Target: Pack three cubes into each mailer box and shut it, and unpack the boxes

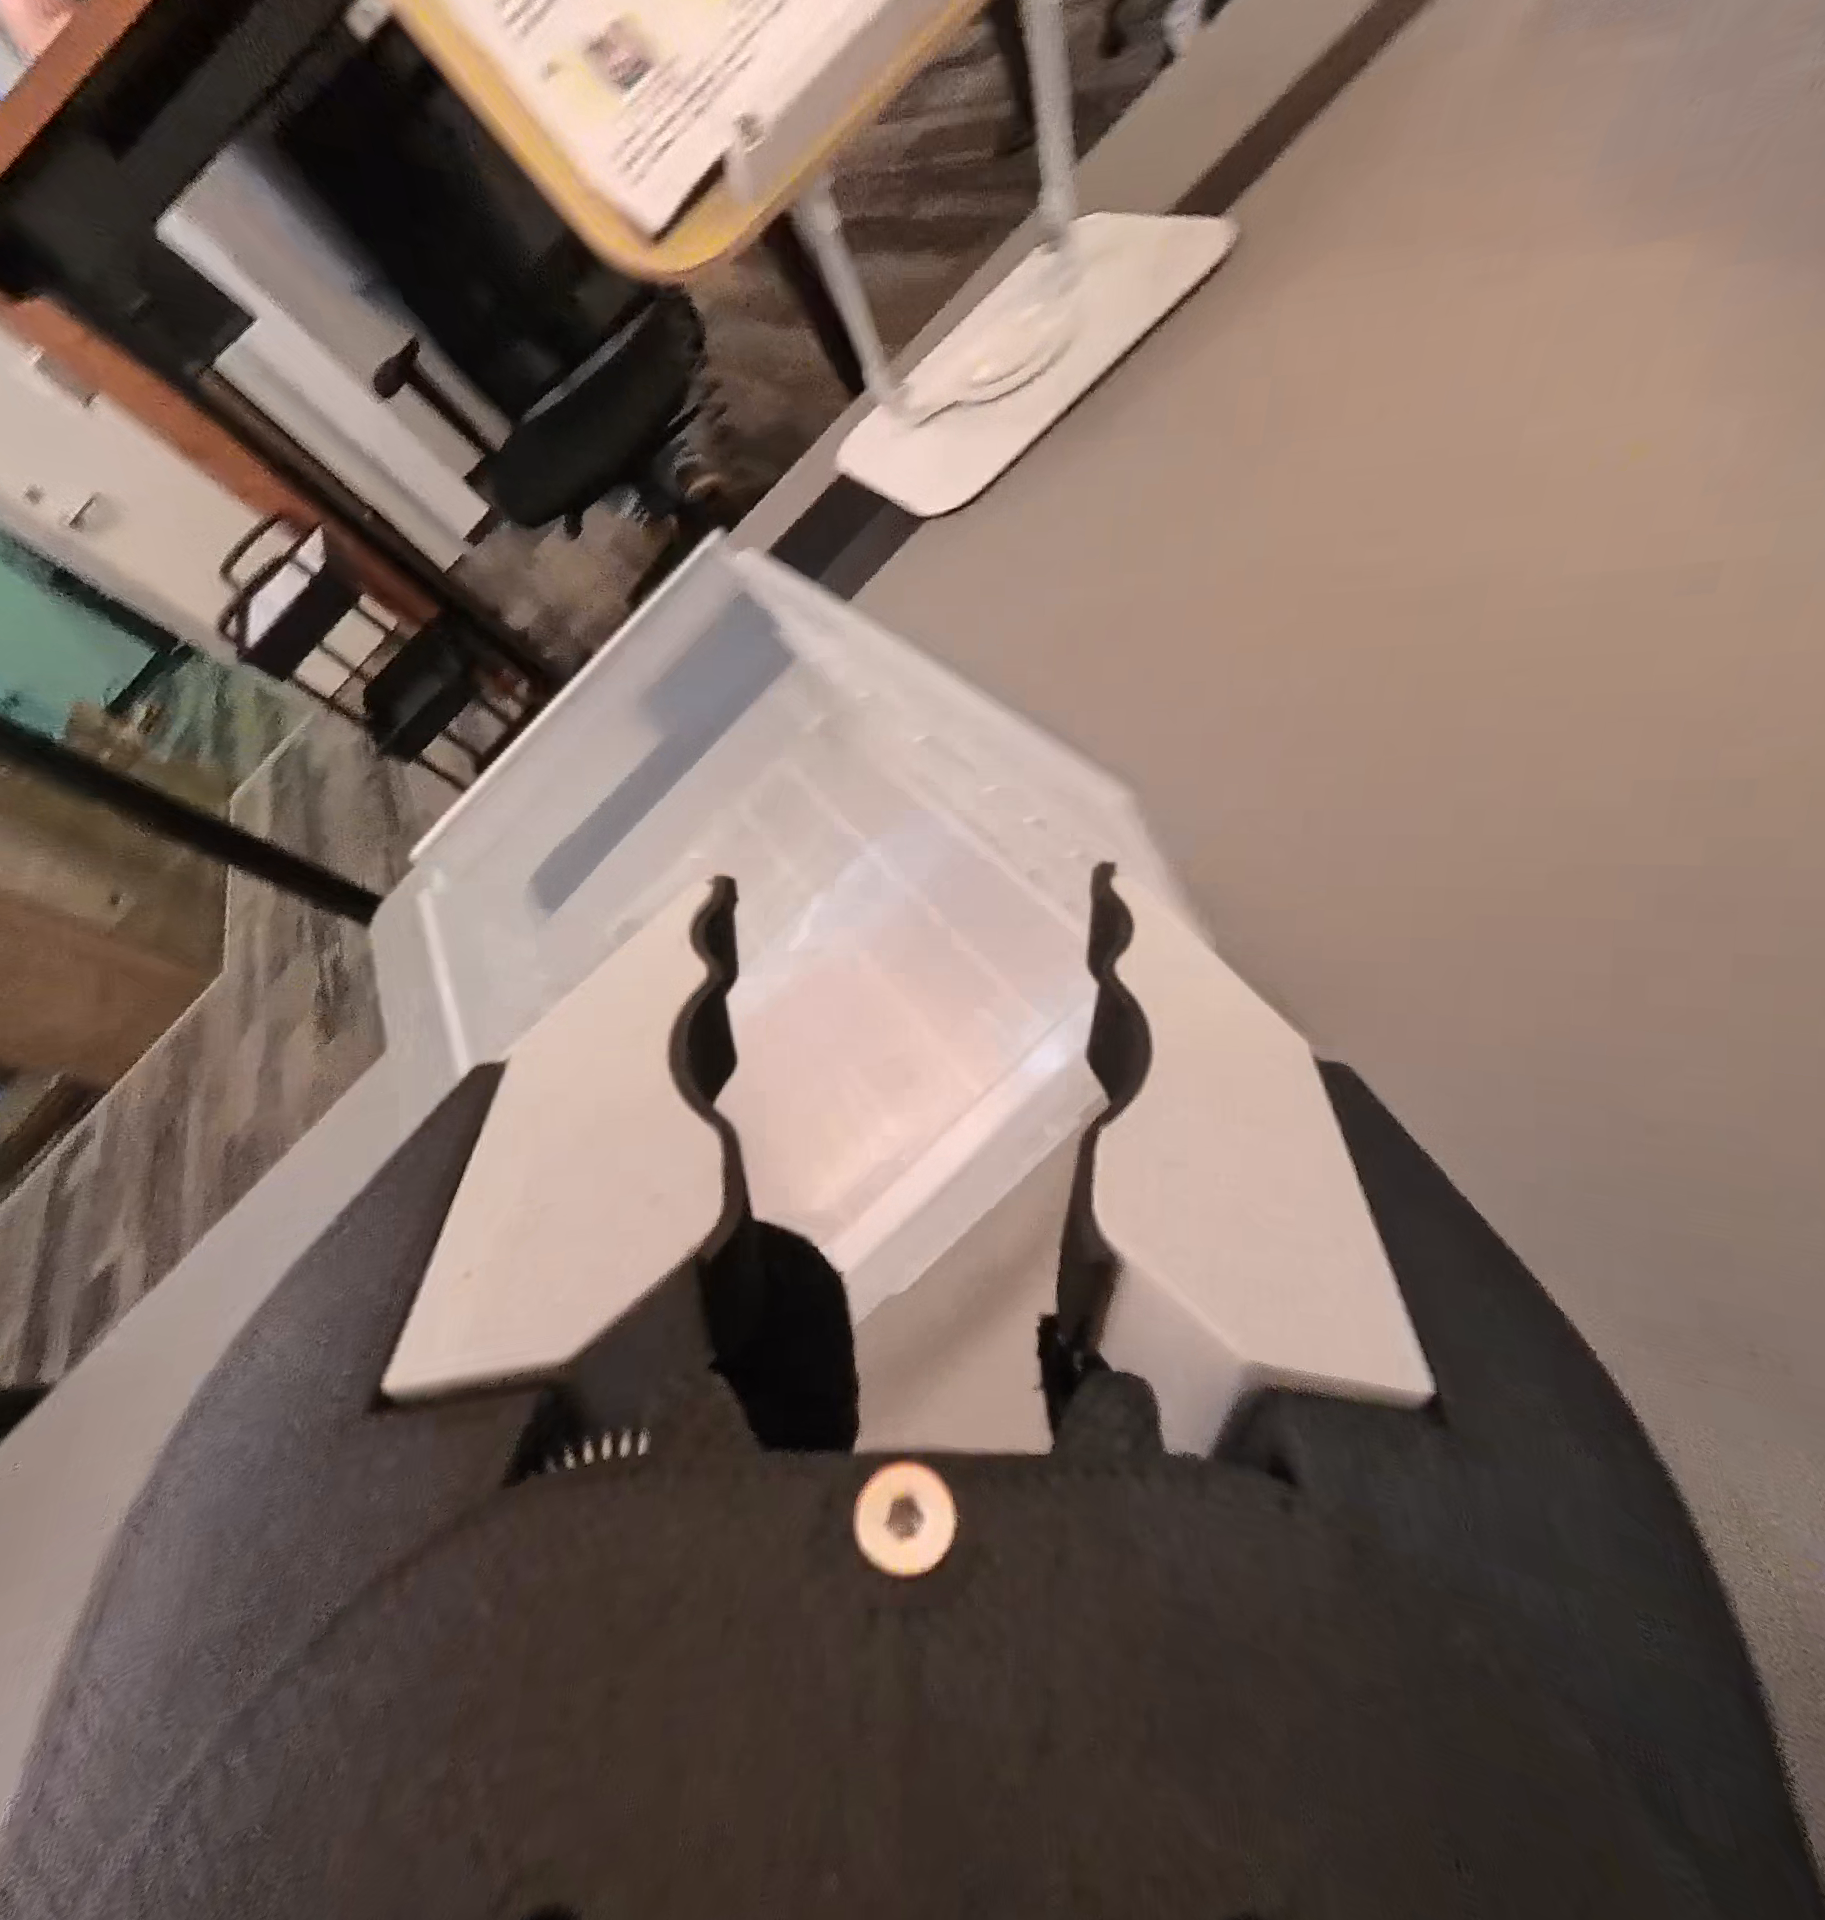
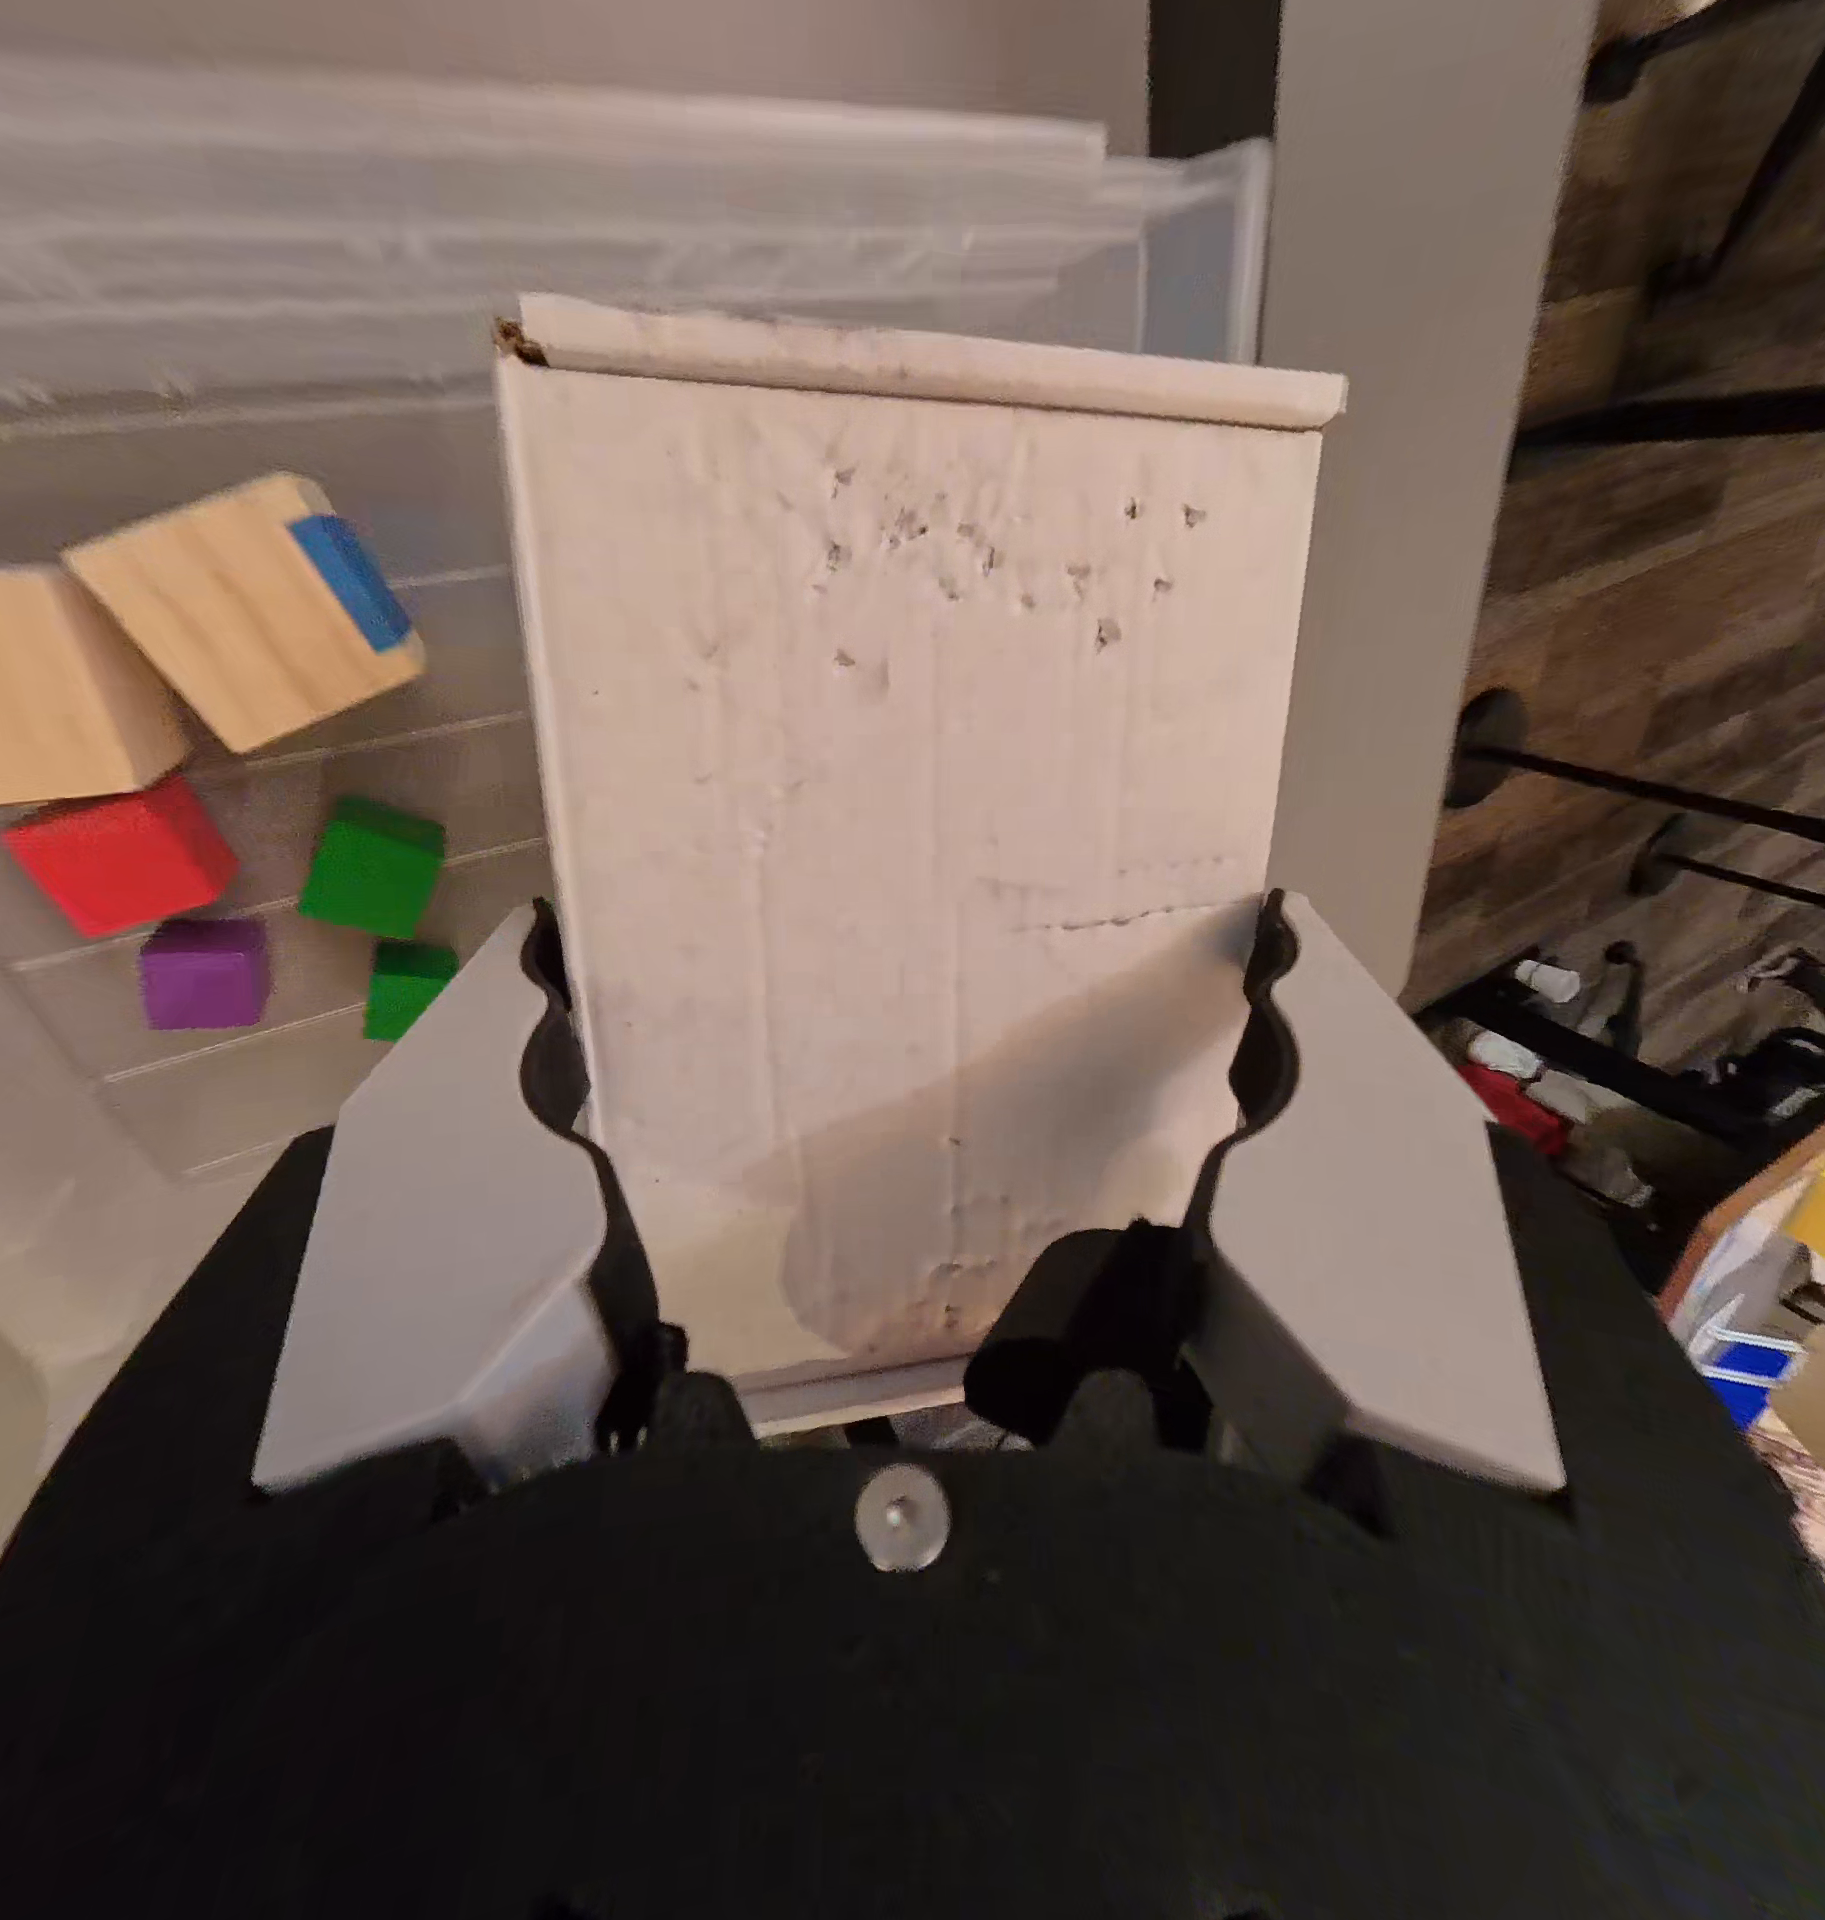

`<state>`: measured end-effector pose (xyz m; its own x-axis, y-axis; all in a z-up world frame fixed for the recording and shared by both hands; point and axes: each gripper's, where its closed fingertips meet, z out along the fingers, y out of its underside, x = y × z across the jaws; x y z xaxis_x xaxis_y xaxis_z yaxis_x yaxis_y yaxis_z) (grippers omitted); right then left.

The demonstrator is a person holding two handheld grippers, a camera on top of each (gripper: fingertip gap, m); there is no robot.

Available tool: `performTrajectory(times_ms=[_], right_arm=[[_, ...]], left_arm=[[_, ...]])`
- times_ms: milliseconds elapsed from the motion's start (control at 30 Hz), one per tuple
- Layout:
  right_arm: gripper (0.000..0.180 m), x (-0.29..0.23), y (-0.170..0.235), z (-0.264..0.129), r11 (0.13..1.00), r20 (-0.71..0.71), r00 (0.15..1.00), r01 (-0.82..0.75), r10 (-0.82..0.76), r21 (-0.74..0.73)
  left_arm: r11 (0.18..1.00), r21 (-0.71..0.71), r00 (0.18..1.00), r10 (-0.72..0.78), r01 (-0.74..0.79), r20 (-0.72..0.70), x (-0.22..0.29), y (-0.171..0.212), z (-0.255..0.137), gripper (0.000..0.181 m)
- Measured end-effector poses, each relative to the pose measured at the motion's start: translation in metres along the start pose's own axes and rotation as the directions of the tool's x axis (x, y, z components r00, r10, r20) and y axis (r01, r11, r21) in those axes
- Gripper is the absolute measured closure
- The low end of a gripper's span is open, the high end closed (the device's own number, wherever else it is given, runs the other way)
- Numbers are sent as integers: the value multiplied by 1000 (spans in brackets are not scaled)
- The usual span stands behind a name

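Standing on end, mailer box (image 2: 913,831) spans right gripper (image 2: 908,925); long axis vertical.

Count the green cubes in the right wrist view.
2: one green cube right of the red cube, another just below it, partly hidden by the right gripper. More may be hidden.

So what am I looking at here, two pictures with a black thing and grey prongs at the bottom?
Each picture comes from a camera on a hand-held tool, looking forward along its two grey fingers. No robot: a person holds one tool in each hand. The left tool is open and holds nothing; ahead of it a clear plastic bin stands on a grey table. The right tool straddles a white mailer box, its fingers at the box's sides; whether it squeezes it is unclear. Left of the box lie a red cube, two green cubes and a purple one, plus two wooden blocks.
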<state>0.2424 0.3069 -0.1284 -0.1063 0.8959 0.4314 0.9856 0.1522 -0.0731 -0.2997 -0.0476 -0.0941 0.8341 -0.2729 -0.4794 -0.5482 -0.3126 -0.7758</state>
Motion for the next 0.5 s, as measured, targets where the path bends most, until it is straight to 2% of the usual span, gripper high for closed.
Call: performTrajectory(times_ms=[233, 267, 400, 500], right_arm=[[52, -4, 5, 49, 1000, 100, 995, 8, -7, -5], [55, -1, 4, 48, 1000, 94, 996, -1, 2, -9], [42, 10, 3, 24, 998, 22, 998, -60, 60, 2], [38, 10, 19, -5, 971, -26, 971, -238, 238, -3]], left_arm=[[992, -105, 993, -64, 74, 98, -61, 39, 10, 111], [988, -128, 992, -74, 86, 103, -66, 45, 13, 108], [976, -163, 983, -126, 147, 135, -91, 63, 23, 102], [957, -197, 971, -186, 214, 151, -108, 81, 29, 100]])
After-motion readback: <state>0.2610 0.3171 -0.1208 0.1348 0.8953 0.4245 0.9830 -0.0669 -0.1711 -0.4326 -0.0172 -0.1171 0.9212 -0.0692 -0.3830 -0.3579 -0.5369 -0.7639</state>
